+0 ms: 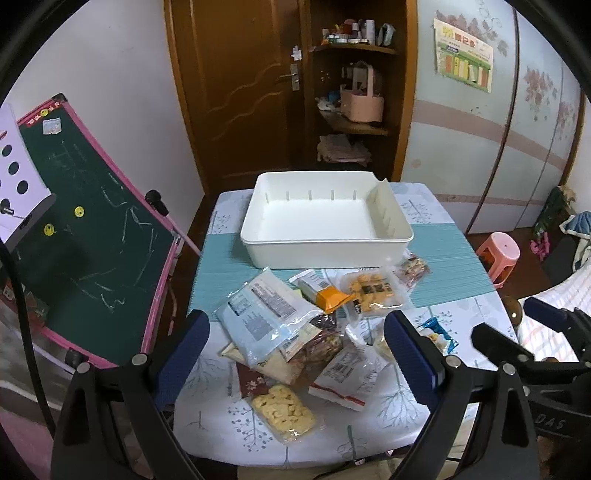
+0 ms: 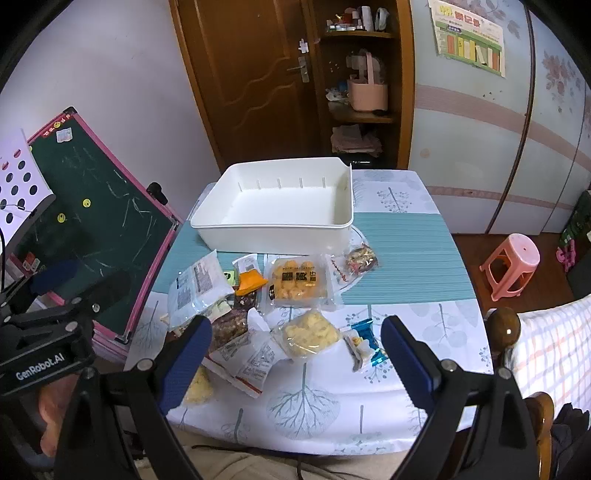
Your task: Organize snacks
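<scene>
Left gripper (image 1: 295, 347) and right gripper (image 2: 295, 347) both gape wide, holding nothing, above the pile of plastic snack packets (image 2: 258, 314) lying near the empty white plastic bin (image 2: 273, 203) on the table.

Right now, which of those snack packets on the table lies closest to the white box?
The small dark mixed-snack packet, right at the white box's front right corner. The other packets lie farther toward the grippers.

"GenRobot.AI" in white letters on black body of left tongs (image 2: 79, 275), seen in right wrist view. Letters "DAS" partly readable on black housing of right tongs (image 1: 506, 325) in left wrist view. Snack packet prints and wall poster (image 2: 469, 35) text too blurred to read.
</scene>
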{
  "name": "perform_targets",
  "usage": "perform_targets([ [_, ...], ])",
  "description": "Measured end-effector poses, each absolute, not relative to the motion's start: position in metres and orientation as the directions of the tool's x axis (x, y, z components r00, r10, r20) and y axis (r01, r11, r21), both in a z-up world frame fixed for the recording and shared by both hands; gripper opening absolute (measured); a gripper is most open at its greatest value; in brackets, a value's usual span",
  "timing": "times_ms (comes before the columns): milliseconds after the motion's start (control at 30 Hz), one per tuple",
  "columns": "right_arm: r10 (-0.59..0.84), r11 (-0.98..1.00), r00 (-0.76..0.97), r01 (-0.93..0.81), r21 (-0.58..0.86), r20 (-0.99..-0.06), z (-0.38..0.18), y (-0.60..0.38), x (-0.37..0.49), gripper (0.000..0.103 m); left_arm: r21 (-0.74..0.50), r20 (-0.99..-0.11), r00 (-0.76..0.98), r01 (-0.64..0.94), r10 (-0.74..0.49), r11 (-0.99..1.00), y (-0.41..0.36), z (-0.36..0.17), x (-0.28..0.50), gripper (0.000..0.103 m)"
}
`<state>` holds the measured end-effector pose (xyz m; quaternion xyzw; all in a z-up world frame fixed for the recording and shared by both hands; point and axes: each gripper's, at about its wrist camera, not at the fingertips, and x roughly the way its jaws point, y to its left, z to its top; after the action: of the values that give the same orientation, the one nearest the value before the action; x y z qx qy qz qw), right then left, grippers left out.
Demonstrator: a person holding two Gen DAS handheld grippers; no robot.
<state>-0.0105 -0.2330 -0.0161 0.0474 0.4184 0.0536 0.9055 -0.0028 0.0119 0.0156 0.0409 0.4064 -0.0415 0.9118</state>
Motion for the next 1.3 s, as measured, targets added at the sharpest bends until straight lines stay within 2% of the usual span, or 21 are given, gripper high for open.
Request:
perform_targets([
  [800,0.136,0.991,0.716,-0.108,0.084,-0.685,0.013,-0.219,-0.011,0.094,0.033,-0.756,0.651,0.136,-0.064,0.990,0.022,0.021,-0.001,0.095],
  [867,0.141,0.990,0.724,-0.116,0.083,-0.675,0.017,-0.218,-0.010,0.094,0.027,-0.748,0.660,0.142,-0.074,0.989,0.024,0.023,-0.003,0.097],
  [933,0.144,0.989,0.731,-0.124,0.078,-0.667,0.018,-0.217,-0.011,0.094,0.010,-0.737,0.669,0.155,-0.098,0.988,0.026,0.024,-0.007,0.102],
  [1067,0.156,0.987,0.723,-0.144,0.075,-0.673,0.016,-0.211,-0.008,0.094,-0.002,-0.729,0.675,0.166,-0.116,0.986,0.032,0.022,-0.013,0.102],
  [1300,0.197,0.976,0.693,-0.204,0.074,-0.694,-0.003,-0.199,-0.006,0.094,0.062,-0.730,0.682,0.135,-0.048,0.989,0.035,0.002,-0.015,0.102],
])
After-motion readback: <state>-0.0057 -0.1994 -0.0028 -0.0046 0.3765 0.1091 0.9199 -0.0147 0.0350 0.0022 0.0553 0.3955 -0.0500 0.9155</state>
